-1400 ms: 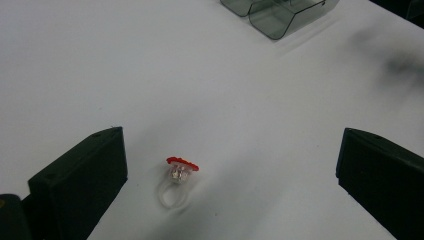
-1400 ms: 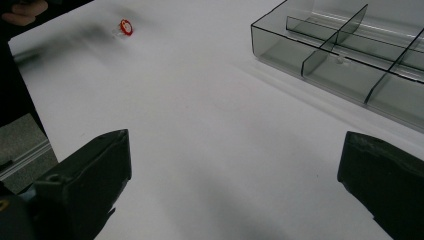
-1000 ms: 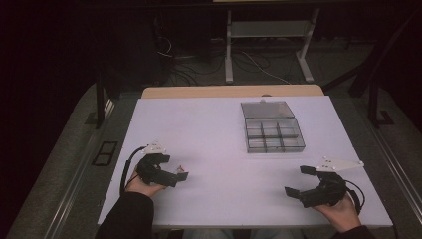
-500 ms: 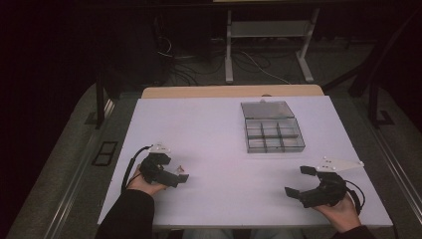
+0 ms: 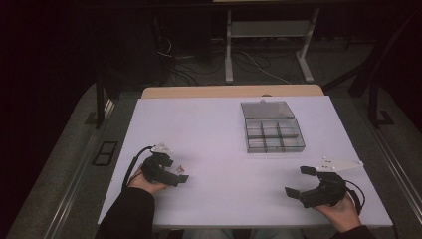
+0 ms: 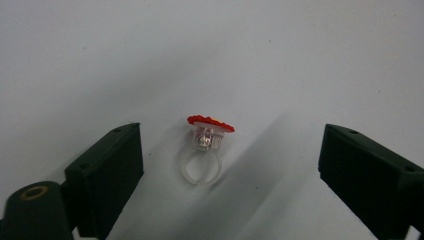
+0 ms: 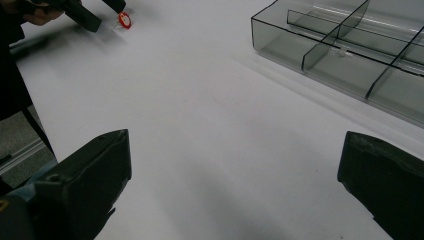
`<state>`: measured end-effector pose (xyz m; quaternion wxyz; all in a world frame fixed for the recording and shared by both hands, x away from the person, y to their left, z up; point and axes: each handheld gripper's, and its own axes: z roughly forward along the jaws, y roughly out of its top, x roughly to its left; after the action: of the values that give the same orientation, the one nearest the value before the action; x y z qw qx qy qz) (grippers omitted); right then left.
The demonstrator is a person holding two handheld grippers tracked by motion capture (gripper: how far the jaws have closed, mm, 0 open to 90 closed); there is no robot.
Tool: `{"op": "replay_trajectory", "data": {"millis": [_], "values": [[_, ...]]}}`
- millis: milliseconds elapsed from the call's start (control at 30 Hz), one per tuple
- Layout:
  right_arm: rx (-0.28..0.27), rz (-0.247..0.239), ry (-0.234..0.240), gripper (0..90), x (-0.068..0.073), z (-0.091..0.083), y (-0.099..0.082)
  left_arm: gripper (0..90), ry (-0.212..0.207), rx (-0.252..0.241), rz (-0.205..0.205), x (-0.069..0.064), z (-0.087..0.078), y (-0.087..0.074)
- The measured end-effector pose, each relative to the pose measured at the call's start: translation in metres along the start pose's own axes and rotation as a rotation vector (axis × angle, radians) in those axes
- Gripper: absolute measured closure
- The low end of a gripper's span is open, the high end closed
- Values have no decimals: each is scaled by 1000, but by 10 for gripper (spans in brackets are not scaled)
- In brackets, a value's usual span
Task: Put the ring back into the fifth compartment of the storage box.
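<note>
A small clear plastic ring with a red top [image 6: 205, 150] lies on the white table [image 5: 219, 149], between the jaws of my left gripper [image 6: 230, 150], which do not touch it. That gripper [image 5: 176, 170] is open at the front left of the table, with the ring [image 5: 179, 167] just ahead of it. My right gripper [image 5: 298, 181] is open at the front right with nothing between its jaws [image 7: 235, 150]. In the right gripper view the ring [image 7: 124, 20] shows far off beside the left gripper [image 7: 102, 12].
A clear plastic box [image 5: 272, 132] with several compartments and its lid folded back stands right of centre at the back; its near wall [image 7: 300, 45] is in front of my right gripper. The table's front edge runs just behind both hands.
</note>
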<state>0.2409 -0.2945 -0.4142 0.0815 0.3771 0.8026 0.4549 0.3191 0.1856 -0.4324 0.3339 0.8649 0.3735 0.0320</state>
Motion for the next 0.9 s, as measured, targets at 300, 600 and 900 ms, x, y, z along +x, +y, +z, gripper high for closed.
{"op": "replay_trajectory", "data": {"millis": [300, 600, 900], "values": [[6, -1, 0, 3, 0, 1, -1, 261, 20, 4, 31, -1, 2, 1], [7, -1, -1, 3, 0, 1, -1, 433, 47, 3, 60, -3, 4, 1], [6, 0, 0, 3, -1, 0, -1, 627, 65, 10, 76, -1, 5, 1]]}}
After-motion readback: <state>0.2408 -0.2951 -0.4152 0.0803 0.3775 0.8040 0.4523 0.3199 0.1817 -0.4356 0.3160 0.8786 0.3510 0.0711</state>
